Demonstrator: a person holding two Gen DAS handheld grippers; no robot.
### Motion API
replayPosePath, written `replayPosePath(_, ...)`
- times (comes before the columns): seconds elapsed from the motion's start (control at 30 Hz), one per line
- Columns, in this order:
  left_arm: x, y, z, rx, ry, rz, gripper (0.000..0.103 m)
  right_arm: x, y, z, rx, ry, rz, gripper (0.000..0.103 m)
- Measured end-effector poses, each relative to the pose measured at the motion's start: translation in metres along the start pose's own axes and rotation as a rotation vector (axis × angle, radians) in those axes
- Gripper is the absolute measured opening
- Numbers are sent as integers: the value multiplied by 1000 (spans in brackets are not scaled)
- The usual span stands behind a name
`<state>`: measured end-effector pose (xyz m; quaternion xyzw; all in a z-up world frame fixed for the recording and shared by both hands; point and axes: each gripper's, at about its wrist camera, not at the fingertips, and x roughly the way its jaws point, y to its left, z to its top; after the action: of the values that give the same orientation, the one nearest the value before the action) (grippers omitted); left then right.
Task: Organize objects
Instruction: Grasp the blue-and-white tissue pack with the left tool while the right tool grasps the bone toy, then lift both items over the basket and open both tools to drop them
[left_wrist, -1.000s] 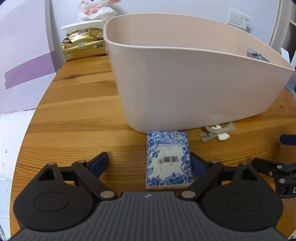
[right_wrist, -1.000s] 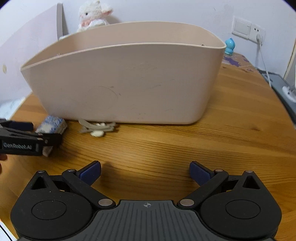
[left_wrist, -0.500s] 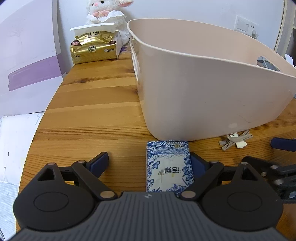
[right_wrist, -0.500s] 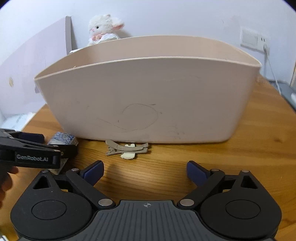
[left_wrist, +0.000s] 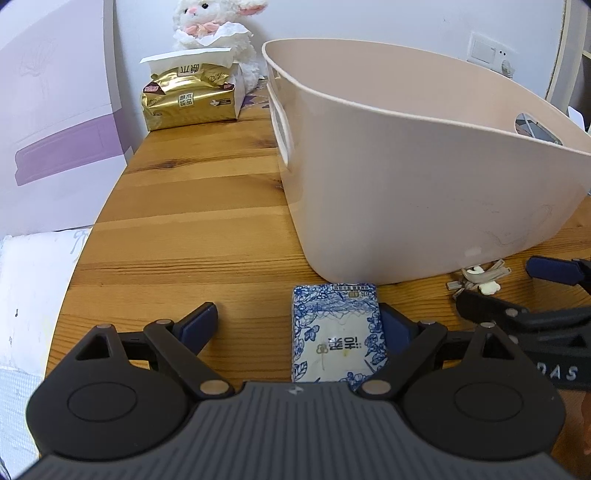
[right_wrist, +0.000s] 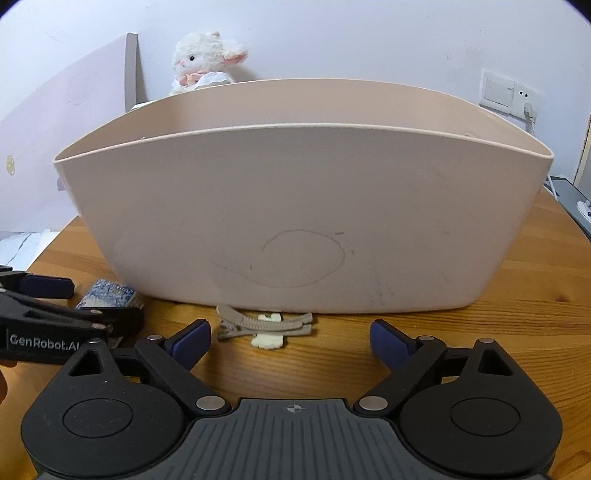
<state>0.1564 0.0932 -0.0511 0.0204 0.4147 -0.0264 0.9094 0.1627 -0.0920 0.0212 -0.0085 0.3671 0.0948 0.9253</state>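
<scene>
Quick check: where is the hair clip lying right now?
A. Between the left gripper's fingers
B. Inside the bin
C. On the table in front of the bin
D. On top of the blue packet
C: the hair clip lies on the table against the bin base, just ahead of the right gripper.

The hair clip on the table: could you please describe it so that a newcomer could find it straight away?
Start from the big beige plastic basket on the wooden table. Right in front of its base lies the slim grey-beige hair clip, flat on the wood, with a small cream fuzzy ornament. Unlike the blue-and-white floral tissue packet to its left, it is thin, plain-coloured and toothed.
</scene>
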Motion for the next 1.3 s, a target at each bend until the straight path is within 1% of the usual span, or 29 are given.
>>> replayPosePath(0.17, 1, 2, -1, -6, -17, 1, 89, 3, 5, 2, -7, -1, -60, 86)
replayPosePath(0.23, -1, -1, -1, 5, -29, -10, 79, 1, 3, 2, 3, -2, -67, 79)
replayPosePath(0.27, -2, -3, -1, 11, -31, -16, 76, 0, 2, 2, 7, -4, -73, 76)
replayPosePath(0.33, -4, -7, 0, 19, -33, -26, 67, -2, -2, 2, 27, -9, -75, 65)
replayPosePath(0.37, -4, -8, 0, 22, -34, -30, 65, -3, -4, 1, 36, -8, -73, 62)
replayPosePath(0.43, -5, -11, 0, 28, -37, -37, 55, -5, -5, -1, 29, -12, -68, 56)
replayPosePath(0.5, -6, -14, 0, 32, -40, -48, 50, -7, -5, -3, 21, -20, -62, 50)
replayPosePath(0.53, -6, -15, 0, 33, -41, -50, 48, -7, -5, -3, 19, -22, -62, 47)
replayPosePath(0.57, -7, -16, -1, 33, -41, -52, 48, -7, -6, -3, 18, -24, -62, 44)
replayPosePath(0.6, -7, -17, -1, 33, -41, -53, 48, -7, -6, -2, 18, -27, -60, 37)
replayPosePath(0.63, -7, -17, -1, 34, -41, -54, 48, -6, -7, -2, 20, -29, -58, 33)
replayPosePath(0.77, -10, -21, -3, 43, -40, -60, 48, -9, -12, -4, 18, -34, -42, 30)
replayPosePath(0.9, -12, -25, -5, 47, -39, -61, 48, -15, -14, -7, 2, -38, -32, 23)
replayPosePath(0.93, -12, -25, -5, 46, -38, -61, 48, -16, -13, -7, -4, -38, -31, 20)
replayPosePath(0.97, -13, -26, -6, 45, -37, -61, 48, -17, -13, -7, -7, -37, -28, 11)
replayPosePath(1.0, -13, -27, -6, 44, -36, -61, 48, -18, -14, -8, -7, -33, -22, 9)
replayPosePath(1.17, -16, -29, -8, 40, -28, -68, 48, -24, -14, -10, -26, -25, -6, 9)
replayPosePath(1.3, -20, -33, -11, 44, -30, -66, 48, -31, -19, -11, -11, -34, 5, 9)
